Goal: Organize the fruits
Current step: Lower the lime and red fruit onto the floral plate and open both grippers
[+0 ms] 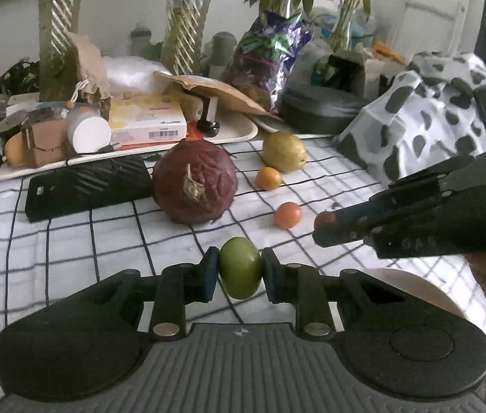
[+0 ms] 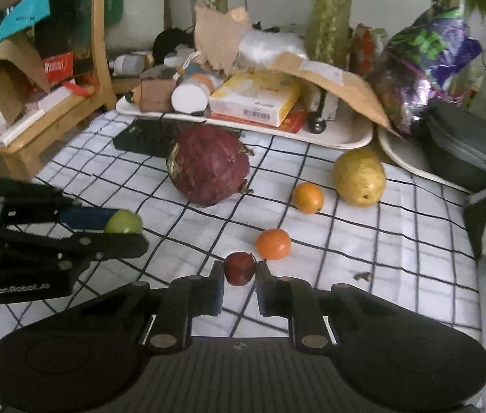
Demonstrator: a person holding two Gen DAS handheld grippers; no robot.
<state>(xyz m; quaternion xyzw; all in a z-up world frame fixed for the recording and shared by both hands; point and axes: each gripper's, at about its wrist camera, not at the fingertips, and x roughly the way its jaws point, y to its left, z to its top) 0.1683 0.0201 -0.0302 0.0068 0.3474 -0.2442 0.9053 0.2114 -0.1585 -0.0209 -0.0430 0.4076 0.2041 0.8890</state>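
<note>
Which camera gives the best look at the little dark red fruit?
The right wrist view: the red fruit sits centred and close, pinched in the right gripper. The left wrist view shows only a red sliver at that gripper's tip.

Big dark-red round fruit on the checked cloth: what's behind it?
Behind the big dark-red round fruit lies a flat black ribbed box, then a cluttered cream tray. The box's near end is hidden by the fruit.

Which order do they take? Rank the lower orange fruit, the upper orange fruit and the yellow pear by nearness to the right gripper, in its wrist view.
1. Lower orange fruit, just beyond the fingers.
2. Upper orange fruit, farther up, slightly right.
3. Yellow pear, farthest, upper right.
</note>
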